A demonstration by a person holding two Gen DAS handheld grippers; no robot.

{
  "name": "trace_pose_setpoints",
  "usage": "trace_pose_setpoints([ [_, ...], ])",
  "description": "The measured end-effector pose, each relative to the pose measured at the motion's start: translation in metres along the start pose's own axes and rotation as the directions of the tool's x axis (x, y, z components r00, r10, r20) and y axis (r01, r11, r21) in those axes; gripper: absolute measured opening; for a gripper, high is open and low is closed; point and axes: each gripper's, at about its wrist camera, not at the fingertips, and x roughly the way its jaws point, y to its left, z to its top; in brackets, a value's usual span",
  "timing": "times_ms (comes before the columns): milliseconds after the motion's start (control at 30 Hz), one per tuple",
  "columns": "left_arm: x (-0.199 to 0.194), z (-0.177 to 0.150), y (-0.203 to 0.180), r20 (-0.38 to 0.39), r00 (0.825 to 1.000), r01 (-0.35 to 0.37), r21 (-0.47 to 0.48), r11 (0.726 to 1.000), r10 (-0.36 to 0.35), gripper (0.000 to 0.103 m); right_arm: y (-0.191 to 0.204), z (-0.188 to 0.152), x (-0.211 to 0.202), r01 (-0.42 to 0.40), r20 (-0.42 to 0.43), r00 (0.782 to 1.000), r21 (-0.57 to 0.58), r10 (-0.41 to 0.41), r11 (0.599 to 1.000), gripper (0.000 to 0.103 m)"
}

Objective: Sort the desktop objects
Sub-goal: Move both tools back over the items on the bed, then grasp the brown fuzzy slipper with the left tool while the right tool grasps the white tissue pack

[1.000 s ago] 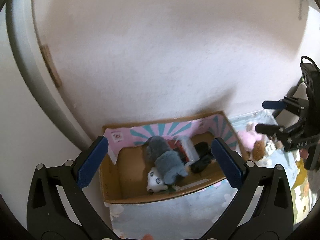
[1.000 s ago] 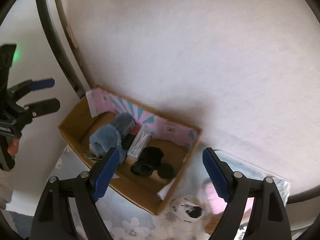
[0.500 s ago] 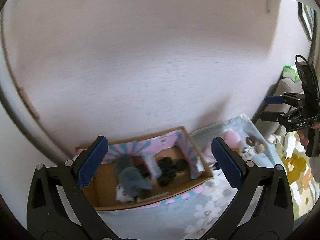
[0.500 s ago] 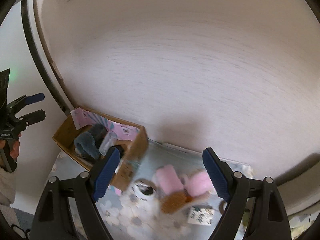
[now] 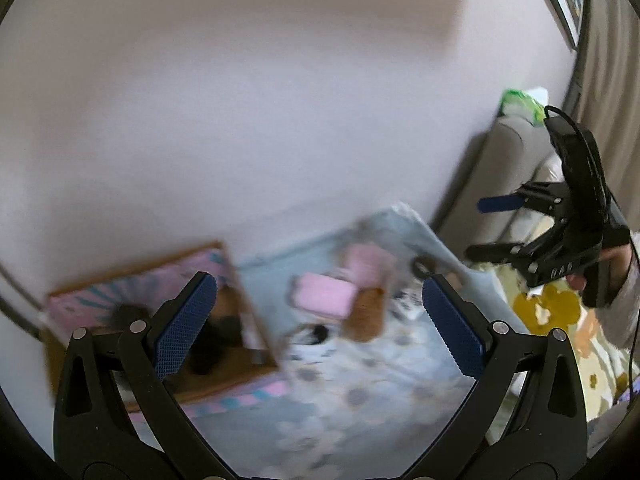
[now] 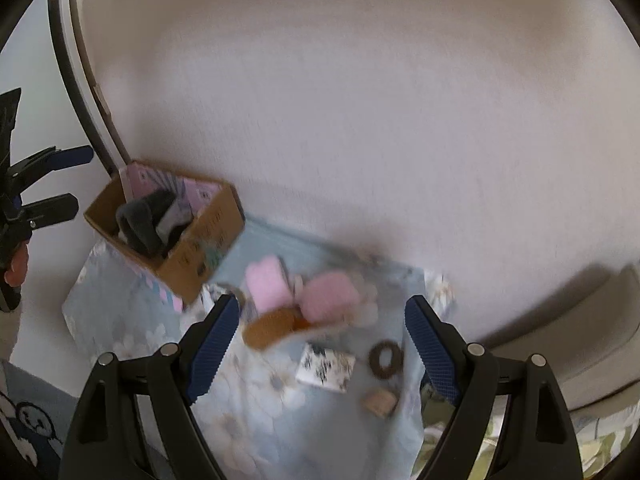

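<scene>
Pale wall fills the background, and below it a light-blue floral cloth covers the desk. At the cloth's far left corner sits an open brown cardboard box with pink-and-teal printed flaps, already holding dark grey soft items. The unsorted pile lies mid-cloth, toward the far edge: two pink plush pieces, touching a tan furry piece; nearer the right edge lie a small white printed box, a dark brown ring-shaped hair tie and a small beige block.

The right gripper hangs above this pile with jaws spread wide and nothing between them. The left gripper, equally released and empty, hovers between box and pile.

The plush looks light, soft and compressible, so a pinch across the thick middle should hold it. The hair tie is thin and floppy; taking its rim on one side seems best. The printed box appears stiff and smooth, likely to slip unless squeezed across its flat faces.
</scene>
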Motion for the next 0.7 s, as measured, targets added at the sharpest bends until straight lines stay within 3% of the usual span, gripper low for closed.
trace_pose_setpoints([
  [100,0.040,-0.015,-0.024,-0.042,0.999,0.016,-0.004,1.000,-0.016,0.094,0.000,-0.029,0.013,-0.008,0.003,1.000,0.022,0.008,1.000,0.082],
  [233,0.092,-0.037,-0.045,-0.113,0.993,0.030,-0.036,0.999,-0.034,0.077,0.007,-0.067,0.039,0.017,-0.014,1.000,0.019,-0.017,1.000,0.082],
  [300,0.117,-0.048,-0.049,-0.133,0.990,0.029,-0.056,0.998,-0.036,0.074,0.011,-0.084,0.056,0.014,-0.018,1.000,0.024,-0.013,1.000,0.080],
  [467,0.158,-0.066,-0.052,-0.176,0.984,0.003,-0.098,0.995,-0.021,0.072,0.008,-0.109,0.093,0.013,-0.021,1.000,0.078,-0.011,0.997,0.068],
  [700,0.186,-0.077,-0.049,-0.206,0.978,-0.005,-0.125,0.992,-0.021,0.072,0.000,-0.117,0.119,0.029,0.005,1.000,0.135,-0.029,0.990,0.067],
])
